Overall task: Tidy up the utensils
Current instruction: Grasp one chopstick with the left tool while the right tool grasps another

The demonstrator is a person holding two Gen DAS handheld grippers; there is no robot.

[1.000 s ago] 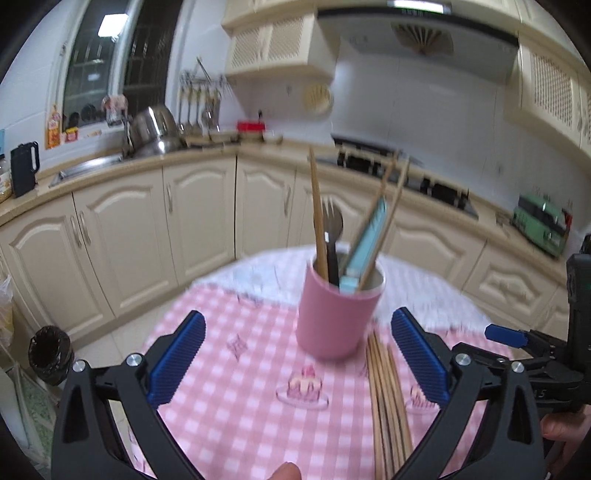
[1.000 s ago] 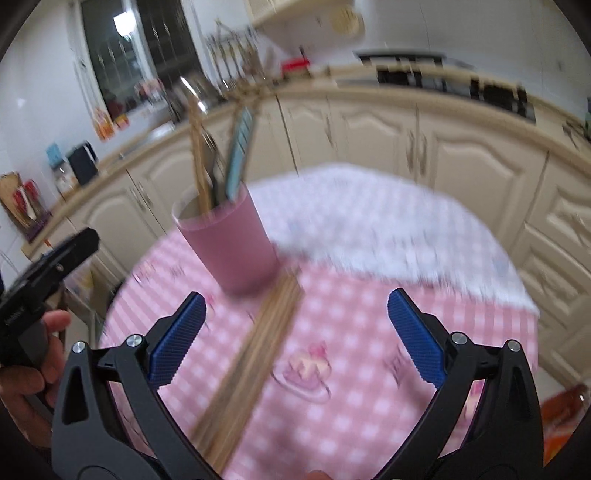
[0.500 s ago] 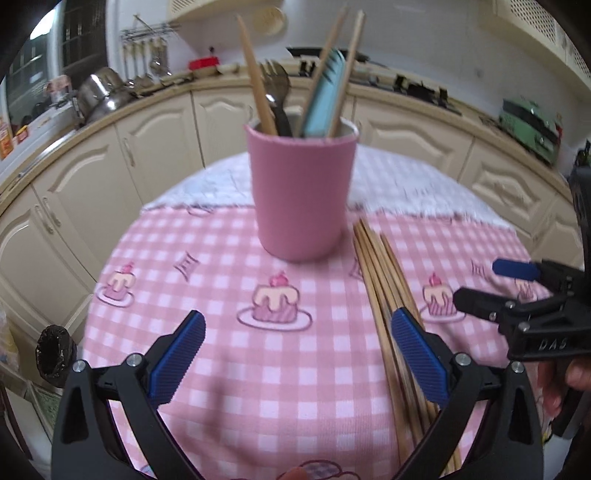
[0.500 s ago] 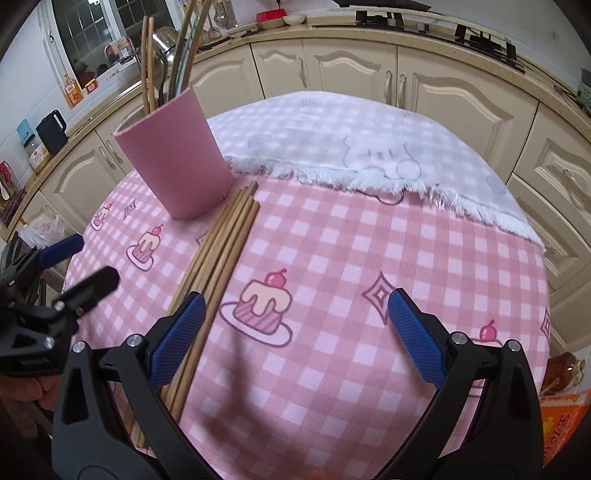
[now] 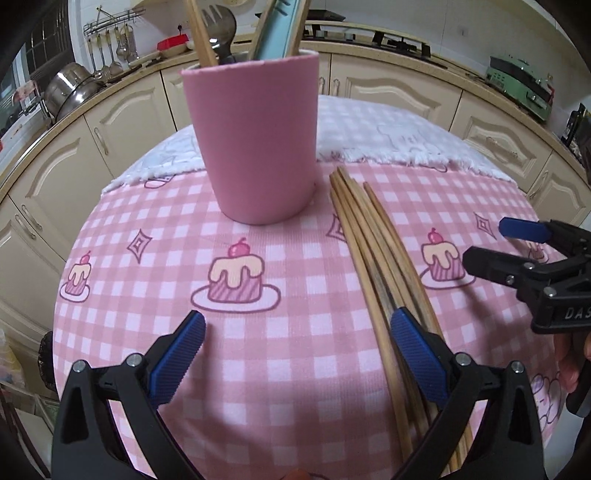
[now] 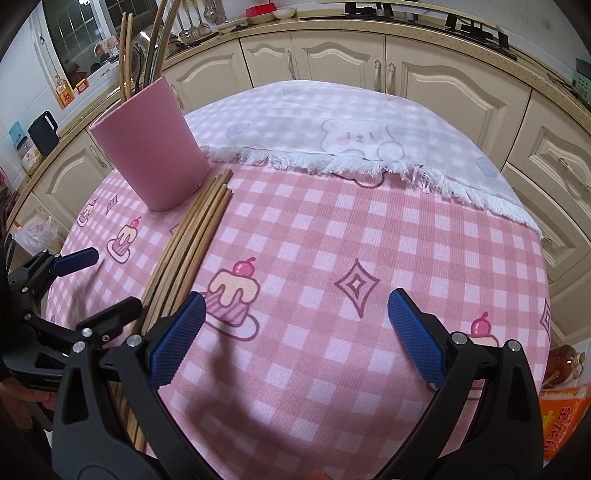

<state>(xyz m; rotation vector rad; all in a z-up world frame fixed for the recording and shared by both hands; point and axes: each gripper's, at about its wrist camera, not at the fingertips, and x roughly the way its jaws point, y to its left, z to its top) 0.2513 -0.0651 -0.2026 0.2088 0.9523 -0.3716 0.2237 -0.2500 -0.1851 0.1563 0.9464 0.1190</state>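
Observation:
A pink cup (image 5: 258, 140) stands on the pink checked tablecloth (image 5: 288, 350) and holds chopsticks, a metal fork (image 5: 220, 31) and a light blue utensil (image 5: 275, 26). A bundle of several wooden chopsticks (image 5: 373, 251) lies flat just right of the cup. My left gripper (image 5: 295, 354) is open and empty, low over the cloth, its right finger over the bundle. My right gripper (image 6: 291, 332) is open and empty, right of the bundle (image 6: 188, 251); the cup (image 6: 151, 155) is at far left. The right gripper also shows in the left wrist view (image 5: 495, 245).
The round table's edge (image 6: 546, 295) drops off on all sides. A white fringed cloth with a bear print (image 6: 351, 136) covers the table's far part. Cream kitchen cabinets (image 6: 424, 85) and a counter with pots (image 5: 70, 86) ring the room. The left gripper shows at the left (image 6: 96, 280).
Both grippers have come down and in toward the table. The cup and the chopstick bundle now look larger and closer. Both grippers stay open.

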